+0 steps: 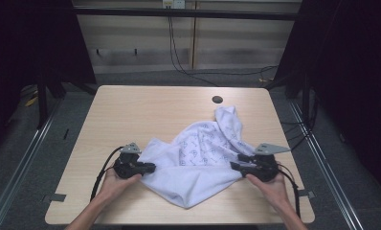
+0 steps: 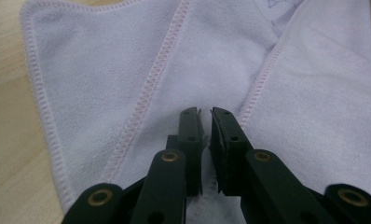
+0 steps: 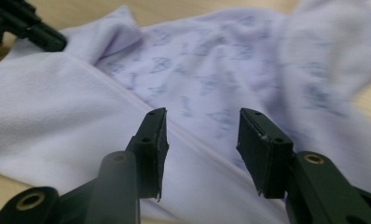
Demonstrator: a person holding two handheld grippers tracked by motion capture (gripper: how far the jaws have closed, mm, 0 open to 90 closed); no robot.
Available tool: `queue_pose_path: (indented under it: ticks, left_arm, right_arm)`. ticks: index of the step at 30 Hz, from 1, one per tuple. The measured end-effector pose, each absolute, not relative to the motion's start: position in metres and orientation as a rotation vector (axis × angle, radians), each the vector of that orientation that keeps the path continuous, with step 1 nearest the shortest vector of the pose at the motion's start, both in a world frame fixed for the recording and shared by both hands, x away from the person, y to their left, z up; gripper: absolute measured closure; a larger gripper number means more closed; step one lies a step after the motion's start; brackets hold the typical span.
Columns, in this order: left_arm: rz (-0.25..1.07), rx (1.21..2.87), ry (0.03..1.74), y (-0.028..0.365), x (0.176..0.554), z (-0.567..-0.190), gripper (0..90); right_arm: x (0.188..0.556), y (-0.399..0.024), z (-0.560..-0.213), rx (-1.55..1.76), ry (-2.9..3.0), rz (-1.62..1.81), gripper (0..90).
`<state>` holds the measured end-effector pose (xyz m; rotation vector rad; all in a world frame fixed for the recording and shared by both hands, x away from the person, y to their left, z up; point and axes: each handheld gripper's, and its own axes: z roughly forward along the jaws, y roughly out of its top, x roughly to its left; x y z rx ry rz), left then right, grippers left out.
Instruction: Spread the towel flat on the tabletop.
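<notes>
A pale lilac cloth (image 1: 198, 163) lies crumpled on the wooden table (image 1: 140, 110), its printed side up towards the far right and its plain side folded over at the front. My left gripper (image 1: 151, 167) is at the cloth's left edge. In the left gripper view its jaws (image 2: 205, 113) stand almost together on the plain fabric (image 2: 104, 70) between two stitched hems, with a thin bit of cloth in the slit. My right gripper (image 1: 234, 166) is at the cloth's right edge. In the right gripper view it (image 3: 202, 122) is open, low over the cloth (image 3: 58, 107), with nothing between its pads.
A round dark hole (image 1: 217, 99) sits in the tabletop near the far edge. Bare wood lies to the left and behind the cloth. Black cables (image 1: 179, 62) run over the floor beyond the table. In the right gripper view the left gripper's black jaws (image 3: 30, 25) touch the cloth's corner.
</notes>
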<state>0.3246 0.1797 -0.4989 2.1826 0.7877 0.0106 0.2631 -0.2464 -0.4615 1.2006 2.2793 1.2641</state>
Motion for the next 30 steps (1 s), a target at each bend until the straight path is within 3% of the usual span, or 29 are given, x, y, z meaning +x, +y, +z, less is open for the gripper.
queue_pose_path:
  ticks: [2, 7, 8, 12, 20, 27, 28, 30]
  left_arm:
    - [0.017, 2.178, 0.788, 0.178, 0.316, -0.499, 82.6]
    - [-0.122, 2.193, 0.73, 0.169, 0.286, -0.495, 81.9]
    - [-0.08, 2.179, 0.706, 0.171, 0.283, -0.491, 78.9]
    - [-0.011, 1.994, 0.816, 0.204, 0.305, -0.477, 77.2]
    - [-0.05, 2.007, 0.882, 0.217, 0.325, -0.495, 77.0]
    - [-0.05, 2.041, 0.887, 0.212, 0.327, -0.499, 73.8]
    - [-0.025, 2.041, 0.902, 0.21, 0.328, -0.499, 72.3]
    - [-0.02, 2.036, 0.92, 0.207, 0.331, -0.5, 69.0]
  right_arm:
    - [0.267, -0.227, -0.463, 1.158, 2.328, 1.281, 55.0]
    - [0.266, -0.18, -0.462, 1.053, 2.423, 1.359, 58.5]
    - [0.265, -0.171, -0.462, 1.031, 2.451, 1.369, 59.5]
    - [0.263, -0.131, -0.465, 0.933, 2.546, 1.396, 60.5]
    - [0.271, -0.052, -0.475, 0.724, 2.721, 1.438, 58.5]
    - [0.269, -0.031, -0.5, 0.673, 2.781, 1.336, 48.5]
    - [0.267, -0.031, -0.501, 0.665, 2.773, 1.328, 48.9]
    - [0.266, -0.031, -0.5, 0.659, 2.78, 1.307, 59.0]
